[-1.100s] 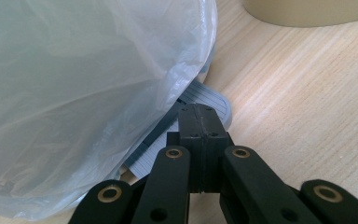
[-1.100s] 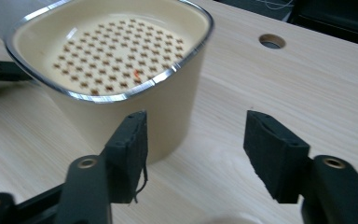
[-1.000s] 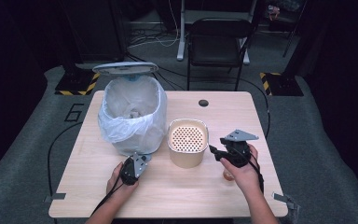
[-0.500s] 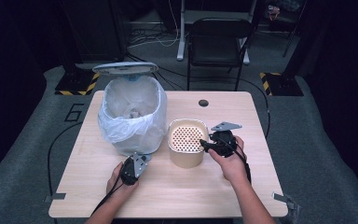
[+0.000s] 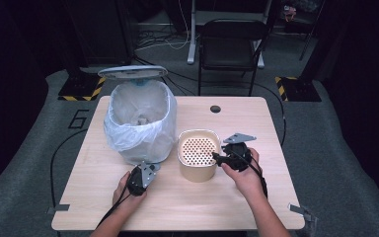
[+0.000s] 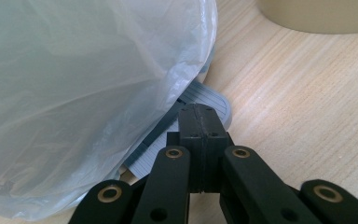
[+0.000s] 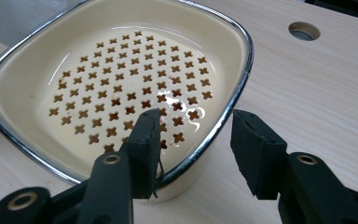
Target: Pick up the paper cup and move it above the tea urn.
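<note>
Biggest worry: the bin [image 5: 140, 123] with its loose plastic liner stands right next to the basket [image 5: 198, 153] on the worktop [image 5: 276, 128], so a clumsy lift could snag the liner or tip the basket off my grip. My right tongs [image 7: 200, 140] have just been closing and straddle the basket's chrome rim [image 7: 235, 93], one jaw inside over the holes, one outside, not pinching yet I think. If I only catch that thin wall, it'll slip. My left tongs [image 6: 200, 135] are fully shut on nothing, sitting by the bin's foot pedal [image 6: 205, 100].
</note>
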Available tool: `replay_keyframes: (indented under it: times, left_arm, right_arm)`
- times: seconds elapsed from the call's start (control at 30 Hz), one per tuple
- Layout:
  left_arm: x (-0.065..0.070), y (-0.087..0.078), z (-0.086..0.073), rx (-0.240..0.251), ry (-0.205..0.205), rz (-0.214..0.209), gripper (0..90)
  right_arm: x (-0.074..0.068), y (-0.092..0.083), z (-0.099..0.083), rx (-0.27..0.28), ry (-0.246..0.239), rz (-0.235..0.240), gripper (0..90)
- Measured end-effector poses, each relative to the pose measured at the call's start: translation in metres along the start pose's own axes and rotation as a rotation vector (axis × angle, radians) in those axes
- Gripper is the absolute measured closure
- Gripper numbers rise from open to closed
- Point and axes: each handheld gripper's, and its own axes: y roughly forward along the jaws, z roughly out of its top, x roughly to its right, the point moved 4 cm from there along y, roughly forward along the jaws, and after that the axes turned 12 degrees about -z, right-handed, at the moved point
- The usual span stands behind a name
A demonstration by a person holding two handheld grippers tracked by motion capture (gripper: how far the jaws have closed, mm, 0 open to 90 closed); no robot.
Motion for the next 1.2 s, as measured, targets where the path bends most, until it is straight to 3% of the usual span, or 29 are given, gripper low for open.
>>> replay_keyframes:
  times: [0.2,0.53,0.77,0.87,1.03,1.2]
  left_arm:
    - [0.000,0.001,0.000,0.007,-0.001,0.010,90.0]
    - [0.001,0.000,0.000,0.004,-0.001,0.004,90.0]
    - [0.001,0.001,0.000,0.012,0.007,0.015,90.0]
    - [0.001,0.000,0.000,0.008,0.005,0.006,90.0]
    - [0.001,0.000,0.000,0.008,0.006,0.006,90.0]
    - [0.000,0.000,0.000,0.007,0.005,0.004,90.0]
  right_arm:
    - [-0.007,-0.016,-0.018,-0.004,0.017,0.041,50.8]
    - [-0.019,-0.037,-0.037,0.022,0.012,0.062,48.6]
    - [-0.019,-0.049,-0.041,0.073,0.041,0.105,37.8]
    - [-0.015,-0.056,-0.037,0.120,0.039,0.094,34.6]
    - [-0.001,-0.065,-0.034,0.170,0.025,0.035,30.6]
    - [0.017,-0.066,-0.039,0.176,0.048,-0.010,25.9]
